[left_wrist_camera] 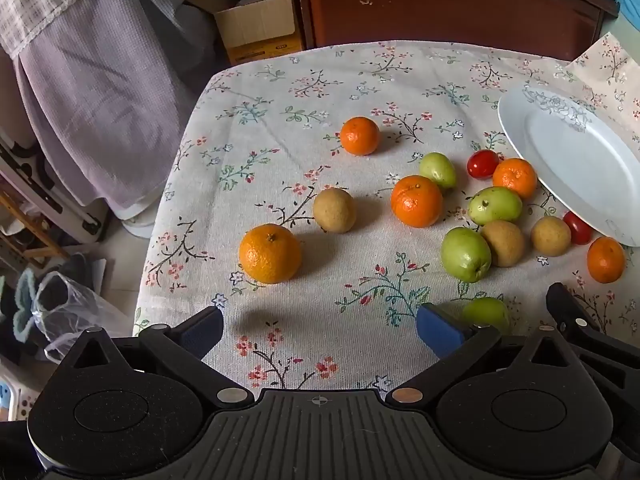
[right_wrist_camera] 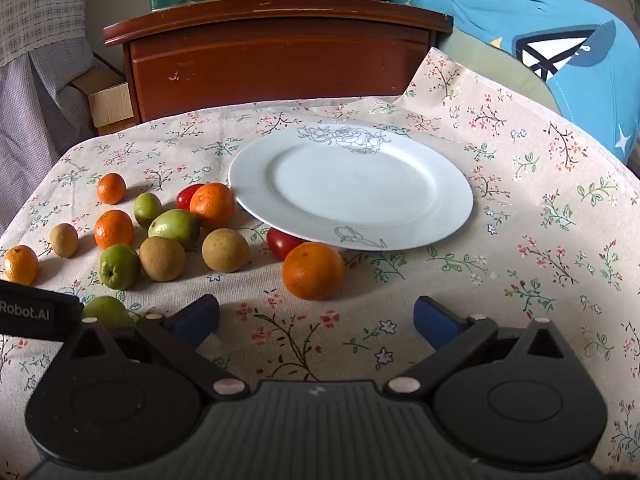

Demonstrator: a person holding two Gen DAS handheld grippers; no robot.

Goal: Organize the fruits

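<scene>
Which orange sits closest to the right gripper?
The orange just below the plate, straight ahead of the open right gripper. The other four oranges lie farther left among the mixed fruit.

a green fruit [left_wrist_camera: 486,312] lies partly hidden behind the left gripper's blue pad [left_wrist_camera: 438,330]. in the left view the white plate [left_wrist_camera: 576,160] is cut off by the right edge. one cherry tomato [right_wrist_camera: 282,242] sits half under the plate's rim [right_wrist_camera: 360,242]; another [right_wrist_camera: 187,196] is mostly hidden behind a tangerine [right_wrist_camera: 212,205]. whether the rim rests on them cannot be told.
</scene>
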